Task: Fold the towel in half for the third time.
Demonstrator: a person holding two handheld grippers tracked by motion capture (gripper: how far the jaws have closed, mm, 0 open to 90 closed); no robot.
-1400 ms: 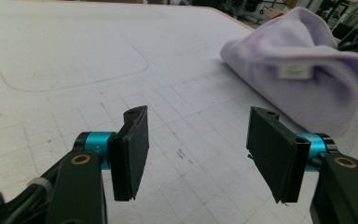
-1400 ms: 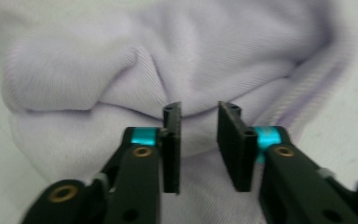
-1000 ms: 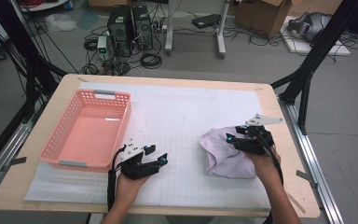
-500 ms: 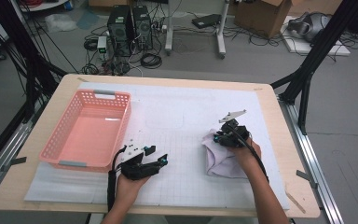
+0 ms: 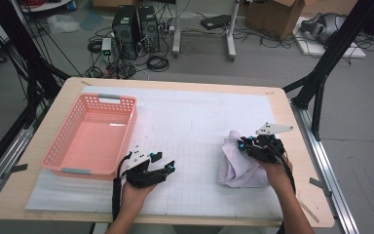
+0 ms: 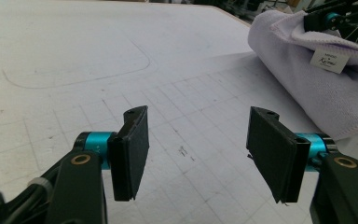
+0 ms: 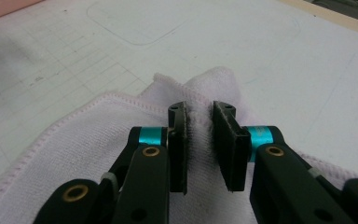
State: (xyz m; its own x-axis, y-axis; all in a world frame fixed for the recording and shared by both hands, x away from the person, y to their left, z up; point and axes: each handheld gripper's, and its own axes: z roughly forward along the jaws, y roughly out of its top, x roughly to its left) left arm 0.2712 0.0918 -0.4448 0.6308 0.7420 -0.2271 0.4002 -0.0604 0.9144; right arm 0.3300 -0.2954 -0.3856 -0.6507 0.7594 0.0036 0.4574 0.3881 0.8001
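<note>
Now the right hand-held gripper (image 5: 247, 145) has just been closing — its jaws pinch a raised fold of the lilac towel (image 5: 237, 165), bunched on the surface's right side. Left hand-held gripper (image 5: 161, 163) rests low by the pink basket (image 5: 61, 155) — jaws apart, holding nothing.

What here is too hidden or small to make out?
- Towel under the right claw: right gripper view, the black arms cover it.
- Label on the towel: left gripper view, print too small.
- Towel's near end: left gripper view, cut off by the right edge.
- Basket floor near front wall: high view, wall hides it.
</note>
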